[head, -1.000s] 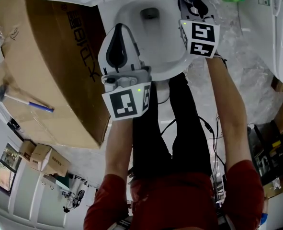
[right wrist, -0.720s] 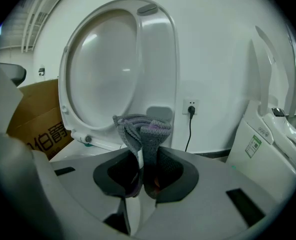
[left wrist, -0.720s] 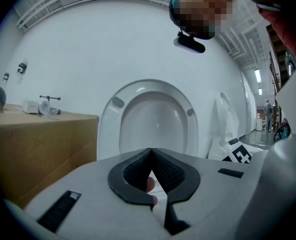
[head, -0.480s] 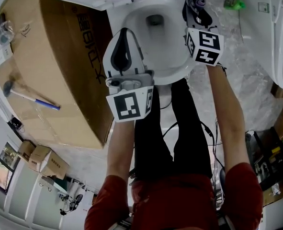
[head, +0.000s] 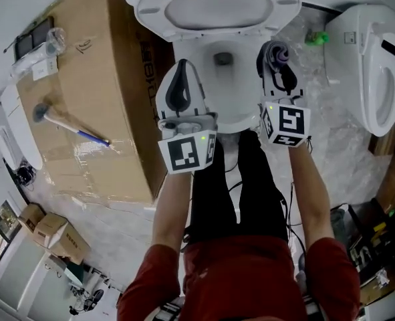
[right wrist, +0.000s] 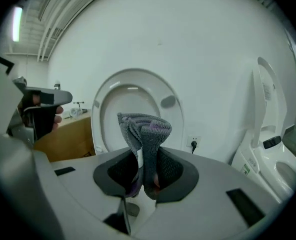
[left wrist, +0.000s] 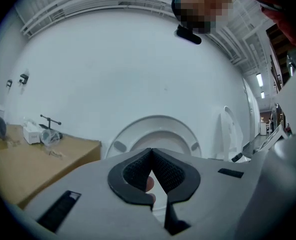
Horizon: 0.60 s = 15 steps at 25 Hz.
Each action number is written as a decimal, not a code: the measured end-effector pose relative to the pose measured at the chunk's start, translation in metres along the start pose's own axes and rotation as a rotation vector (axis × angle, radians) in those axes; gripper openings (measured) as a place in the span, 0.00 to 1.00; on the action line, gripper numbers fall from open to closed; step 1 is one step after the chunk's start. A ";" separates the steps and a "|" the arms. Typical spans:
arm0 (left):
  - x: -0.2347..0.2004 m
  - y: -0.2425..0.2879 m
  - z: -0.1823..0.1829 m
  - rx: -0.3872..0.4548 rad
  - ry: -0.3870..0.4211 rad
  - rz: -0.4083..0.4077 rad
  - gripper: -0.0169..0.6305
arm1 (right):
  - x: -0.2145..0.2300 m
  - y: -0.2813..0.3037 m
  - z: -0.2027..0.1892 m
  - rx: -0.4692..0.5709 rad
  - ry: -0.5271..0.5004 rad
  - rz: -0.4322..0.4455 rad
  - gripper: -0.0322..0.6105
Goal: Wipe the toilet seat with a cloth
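A white toilet (head: pixel 240 109) stands in front of me with its seat and lid (head: pixel 217 9) raised against the wall, two bumpers facing out. My left gripper (head: pixel 182 64) hovers over the bowl's left rim, shut with nothing between its pads (left wrist: pixel 137 171); the left gripper view shows the raised seat (left wrist: pixel 158 129) beyond the jaws. My right gripper (head: pixel 275 53) is over the bowl's right rim, shut on a folded grey and purple cloth (right wrist: pixel 145 129) that sticks up above its pads (right wrist: pixel 170 171). The cloth (head: pixel 275 51) also shows in the head view.
A large cardboard box (head: pixel 83 85) stands close to the left of the toilet, with a hammer (head: pixel 63 122) and small items on top. A second toilet (head: pixel 377 72) is at the right, a green object (head: pixel 314 39) between them. Cables (head: pixel 250 172) lie by the person's legs. A wall socket (right wrist: pixel 194 144) sits low.
Both grippers have lifted higher above the bowl, the right one still with the cloth. The head view has swung up, so the raised seat and lid now show whole.
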<state>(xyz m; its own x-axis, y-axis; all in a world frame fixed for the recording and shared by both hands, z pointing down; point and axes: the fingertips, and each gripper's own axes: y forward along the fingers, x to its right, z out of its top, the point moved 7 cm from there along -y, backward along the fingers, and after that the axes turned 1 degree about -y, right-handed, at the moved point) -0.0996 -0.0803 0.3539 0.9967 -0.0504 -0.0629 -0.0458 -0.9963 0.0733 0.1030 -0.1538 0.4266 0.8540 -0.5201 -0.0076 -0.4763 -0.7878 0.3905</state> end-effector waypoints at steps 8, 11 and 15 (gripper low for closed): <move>0.005 -0.014 0.087 0.032 -0.001 -0.017 0.05 | -0.004 -0.080 0.121 0.124 0.085 -0.056 0.20; 0.008 -0.011 0.107 0.024 -0.026 -0.021 0.05 | -0.001 -0.093 0.152 0.160 0.097 -0.079 0.20; 0.012 -0.022 0.124 0.002 -0.022 -0.032 0.05 | -0.002 -0.104 0.174 0.169 0.083 -0.076 0.20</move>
<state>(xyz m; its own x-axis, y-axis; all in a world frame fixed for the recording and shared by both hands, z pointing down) -0.0945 -0.0674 0.2285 0.9960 -0.0201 -0.0875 -0.0142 -0.9975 0.0685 0.1144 -0.1278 0.2260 0.8999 -0.4336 0.0474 -0.4322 -0.8716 0.2312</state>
